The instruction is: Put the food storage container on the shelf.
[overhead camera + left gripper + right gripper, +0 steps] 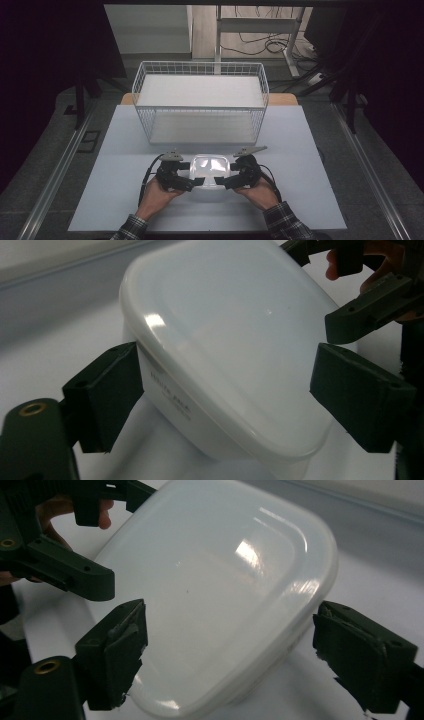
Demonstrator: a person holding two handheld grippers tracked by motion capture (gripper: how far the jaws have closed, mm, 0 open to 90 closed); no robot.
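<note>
A white, lidded plastic container (210, 167) with rounded corners rests on the pale table near its front edge. My left gripper (190, 175) reaches in from the container's left side and my right gripper (227, 172) from its right. In the left gripper view the container (225, 340) lies between the two black pads (107, 400) of my left gripper (225, 395). The left pad is right at its wall and the right pad is beside the lid's rim. In the right gripper view the container (215, 590) sits between the spread jaws of my right gripper (240, 655), with a small gap at the right pad.
A white wire basket (200, 64) stands just behind the container, its open top up. The table (125, 200) is bare to the left and right of my hands. Each gripper view also shows the opposite gripper (370, 310) (65, 570) at the container's far side.
</note>
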